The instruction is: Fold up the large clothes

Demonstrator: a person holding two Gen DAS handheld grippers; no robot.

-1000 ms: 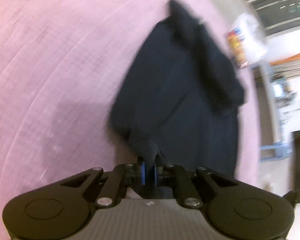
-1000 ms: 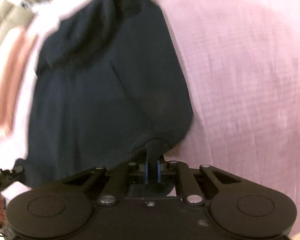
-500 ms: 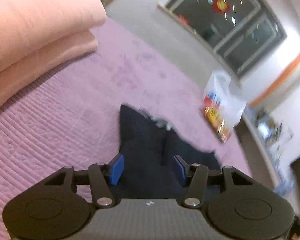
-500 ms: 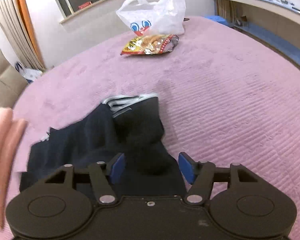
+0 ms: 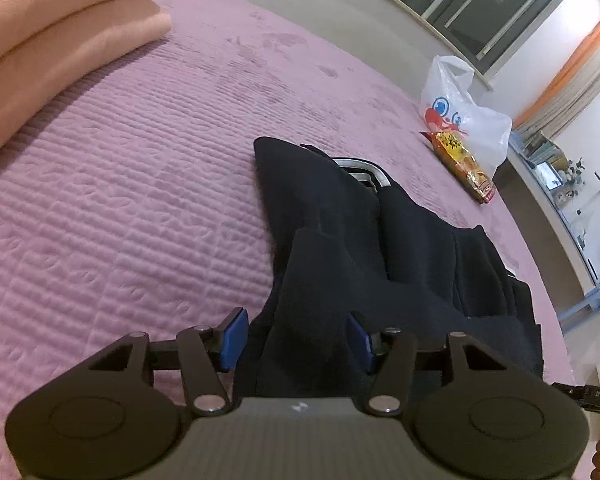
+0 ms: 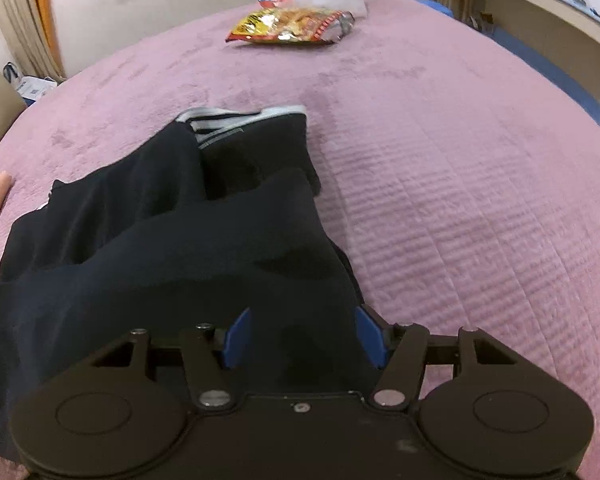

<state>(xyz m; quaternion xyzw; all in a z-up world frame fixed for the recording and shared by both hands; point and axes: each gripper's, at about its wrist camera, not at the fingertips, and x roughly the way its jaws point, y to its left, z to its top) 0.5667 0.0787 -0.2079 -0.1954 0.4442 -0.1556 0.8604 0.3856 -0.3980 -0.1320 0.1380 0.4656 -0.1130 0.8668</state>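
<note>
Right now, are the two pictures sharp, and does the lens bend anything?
Left wrist view: mostly sharp; the fisheye curves the purple bedspread and the window frame. Right wrist view: the dark garment looks slightly smeared; the snack bag is soft.

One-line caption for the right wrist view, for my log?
Open right gripper over a dark garment on the purple bedspread.

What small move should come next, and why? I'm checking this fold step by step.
Probably smooth the top layer flat. Both the left hand-held gripper and the right hand-held gripper are open, holding nothing, and the dark garment lies doubled but rumpled on the purple bedspread.
</note>
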